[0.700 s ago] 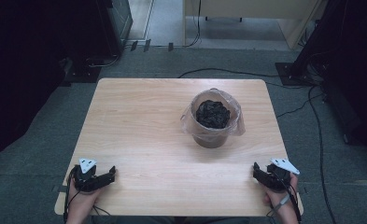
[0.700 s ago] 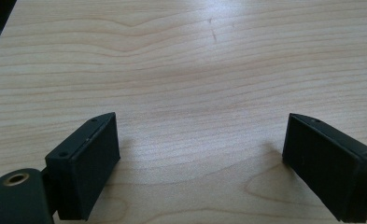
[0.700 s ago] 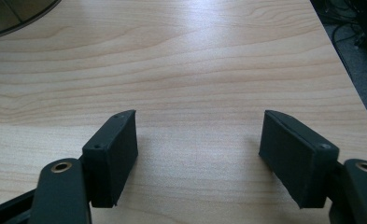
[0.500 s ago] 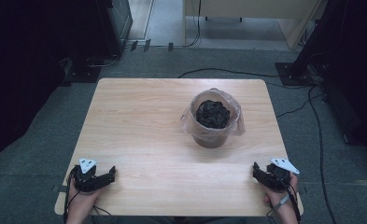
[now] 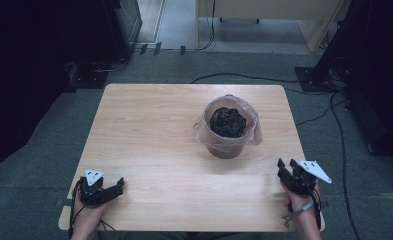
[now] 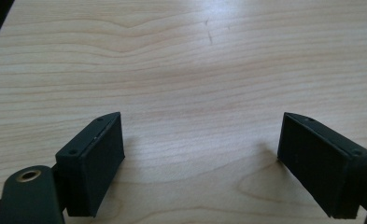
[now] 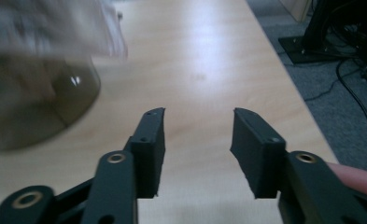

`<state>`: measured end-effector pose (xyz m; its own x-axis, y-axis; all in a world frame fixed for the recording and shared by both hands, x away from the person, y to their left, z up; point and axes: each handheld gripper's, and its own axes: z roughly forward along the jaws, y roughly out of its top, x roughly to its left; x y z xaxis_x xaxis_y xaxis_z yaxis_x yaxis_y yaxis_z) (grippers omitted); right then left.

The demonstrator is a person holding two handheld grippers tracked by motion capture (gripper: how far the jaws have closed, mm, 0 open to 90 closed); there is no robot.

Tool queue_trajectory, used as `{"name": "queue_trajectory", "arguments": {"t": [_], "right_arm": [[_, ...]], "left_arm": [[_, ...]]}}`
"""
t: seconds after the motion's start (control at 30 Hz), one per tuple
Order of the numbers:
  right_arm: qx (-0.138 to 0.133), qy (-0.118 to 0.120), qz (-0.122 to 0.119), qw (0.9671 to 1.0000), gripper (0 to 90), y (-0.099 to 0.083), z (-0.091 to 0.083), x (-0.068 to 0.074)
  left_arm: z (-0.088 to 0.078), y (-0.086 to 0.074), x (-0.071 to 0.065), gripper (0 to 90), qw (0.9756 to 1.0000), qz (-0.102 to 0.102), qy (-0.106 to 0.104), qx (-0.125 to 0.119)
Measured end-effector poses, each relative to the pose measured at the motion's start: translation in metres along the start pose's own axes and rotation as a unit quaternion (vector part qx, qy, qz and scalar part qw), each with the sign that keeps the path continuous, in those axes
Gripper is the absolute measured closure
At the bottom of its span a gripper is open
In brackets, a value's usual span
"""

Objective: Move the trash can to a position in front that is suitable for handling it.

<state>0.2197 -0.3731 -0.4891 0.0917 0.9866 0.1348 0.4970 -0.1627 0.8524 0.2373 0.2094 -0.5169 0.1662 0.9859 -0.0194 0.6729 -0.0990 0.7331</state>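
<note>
Resting low at the near edge of the wooden worktop (image 5: pixel 149 130), both grippers sit well apart from each other, one toward each near corner. Left gripper (image 5: pixel 115 187): held in the person's left hand (image 5: pixel 86 217), fingers (image 6: pixel 95 163) spread wide with bare wood grain between them, nothing held. Right gripper (image 5: pixel 286 166): held in the right hand (image 5: pixel 300 202), fingers (image 7: pixel 149 149) also apart, a narrower gap, nothing between them.

Brown pot (image 5: pixel 227 142) stands upright right of the worktop's centre, toward the far side, lined with a clear plastic bag (image 5: pixel 251 131) whose rim folds out over the lip. Dark crumpled material (image 5: pixel 227 121) fills the inside; cannot tell what it is. In the right gripper view the pot (image 7: pixel 36 100) sits blurred at upper left, ahead of the fingers and apart from them.

Grey carpet (image 5: pixel 44 145) surrounds the worktop. Black cables (image 5: pixel 334 107) trail across it on the right, near a dark stand base (image 5: pixel 314 80).
</note>
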Motion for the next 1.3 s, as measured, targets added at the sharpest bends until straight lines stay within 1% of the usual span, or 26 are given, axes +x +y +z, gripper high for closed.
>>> {"name": "queue_trajectory", "arguments": {"t": [0.03, 0.07, 0.1, 0.13, 0.17, 0.2, 0.27, 0.3, 0.4, 0.47, 0.53, 0.57, 0.63, 0.7, 0.73, 0.8, 0.83, 0.93, 1.03, 1.07, 1.1, 1.13, 1.17, 1.2, 1.27, 1.3], "right_arm": [[-0.009, 0.003, 0.006, 0.9999, 58.0, 0.006, 0.001, -0.001], [-0.018, 0.003, 0.011, 0.9998, 59.6, 0.012, 0.002, -0.001], [-0.025, 0.005, 0.016, 0.9996, 61.1, 0.019, 0.004, -0.001], [-0.025, 0.005, 0.016, 0.9996, 61.1, 0.019, 0.004, -0.001], [-0.031, 0.009, 0.021, 0.9992, 62.7, 0.025, 0.006, -0.001], [-0.038, 0.014, 0.02, 0.999, 63.6, 0.032, 0.009, 0.0], [-0.046, 0.018, 0.013, 0.9987, 65.7, 0.045, 0.015, 0.003], [-0.047, 0.022, 0.009, 0.9986, 67.0, 0.051, 0.019, 0.003], [-0.045, 0.027, 0.007, 0.9986, 70.5, 0.067, 0.033, 0.004], [-0.045, 0.024, 0.009, 0.9987, 72.6, 0.074, 0.043, 0.005], [-0.039, 0.025, 0.008, 0.9989, 73.7, 0.084, 0.058, 0.006], [-0.039, 0.024, 0.01, 0.9989, 74.2, 0.087, 0.062, 0.006], [-0.04, 0.031, 0.014, 0.9986, 74.9, 0.094, 0.074, 0.007], [-0.041, 0.033, 0.011, 0.9985, 76.3, 0.1, 0.085, 0.01], [-0.043, 0.038, 0.009, 0.9983, 77.3, 0.106, 0.093, 0.013], [-0.047, 0.046, 0.004, 0.9978, 78.9, 0.112, 0.101, 0.017], [-0.047, 0.05, 0.002, 0.9976, 79.8, 0.115, 0.106, 0.02], [-0.042, 0.056, -0.012, 0.9974, 81.6, 0.121, 0.117, 0.03], [-0.031, 0.066, -0.038, 0.9966, 82.0, 0.124, 0.128, 0.045], [-0.03, 0.069, -0.042, 0.9963, 82.1, 0.124, 0.129, 0.047], [-0.03, 0.08, -0.049, 0.9951, 82.1, 0.124, 0.131, 0.052], [-0.031, 0.09, -0.05, 0.9942, 82.1, 0.124, 0.132, 0.055], [-0.029, 0.107, -0.051, 0.9926, 82.1, 0.123, 0.134, 0.059], [-0.029, 0.107, -0.051, 0.9926, 82.1, 0.123, 0.134, 0.059], [-0.027, 0.114, -0.051, 0.9918, 82.2, 0.121, 0.136, 0.063], [-0.025, 0.118, -0.055, 0.9912, 83.5, 0.119, 0.136, 0.065]], "left_arm": [[0.0, 0.0, 0.0, 14.5, 1.0, 0.0, 0.0, 0.0], [0.001, 0.001, -0.001, 14.5, 1.0, -0.004, -0.002, 0.0], [0.002, 0.003, -0.002, 14.5, 1.0, -0.009, -0.004, 0.0], [0.002, 0.003, -0.002, 14.6, 1.0, -0.009, -0.004, 0.0], [0.003, 0.004, -0.004, 14.6, 0.9999, -0.012, -0.008, 0.001], [0.003, 0.005, -0.005, 14.5, 0.9998, -0.014, -0.011, 0.0], [0.004, 0.006, -0.009, 14.5, 0.9999, -0.012, -0.012, -0.001], [0.005, 0.006, -0.009, 14.5, 0.9999, -0.009, -0.013, 0.001], [0.006, 0.008, -0.012, 14.5, 0.9998, -0.014, -0.014, 0.001], [0.007, 0.009, -0.014, 14.5, 0.9997, -0.017, -0.015, 0.001], [0.008, 0.011, -0.018, 14.5, 0.9997, -0.014, -0.018, 0.0], [0.008, 0.012, -0.019, 14.5, 0.9997, -0.012, -0.019, 0.0], [0.009, 0.014, -0.023, 14.6, 0.9997, -0.009, -0.022, 0.0], [0.011, 0.017, -0.027, 14.6, 0.9996, -0.01, -0.025, -0.001], [0.012, 0.018, -0.028, 14.6, 0.9996, -0.01, -0.026, -0.002], [0.014, 0.02, -0.031, 14.6, 0.9995, -0.013, -0.029, -0.003], [0.015, 0.021, -0.033, 14.6, 0.9995, -0.011, -0.031, -0.003], [0.019, 0.023, -0.038, 14.6, 0.9992, -0.011, -0.037, -0.001], [0.022, 0.027, -0.043, 14.6, 0.9991, -0.011, -0.041, 0.0], [0.022, 0.03, -0.045, 14.6, 0.999, -0.011, -0.043, -0.001], [0.022, 0.033, -0.047, 14.6, 0.9989, -0.012, -0.046, -0.004], [0.021, 0.036, -0.049, 14.6, 0.9987, -0.014, -0.049, -0.01], [0.02, 0.04, -0.051, 14.6, 0.9985, -0.013, -0.052, -0.014], [0.02, 0.04, -0.051, 14.6, 0.9985, -0.013, -0.052, -0.014], [0.019, 0.046, -0.055, 14.6, 0.9982, -0.011, -0.056, -0.019], [0.019, 0.049, -0.057, 14.6, 0.998, -0.01, -0.059, -0.022]]}}
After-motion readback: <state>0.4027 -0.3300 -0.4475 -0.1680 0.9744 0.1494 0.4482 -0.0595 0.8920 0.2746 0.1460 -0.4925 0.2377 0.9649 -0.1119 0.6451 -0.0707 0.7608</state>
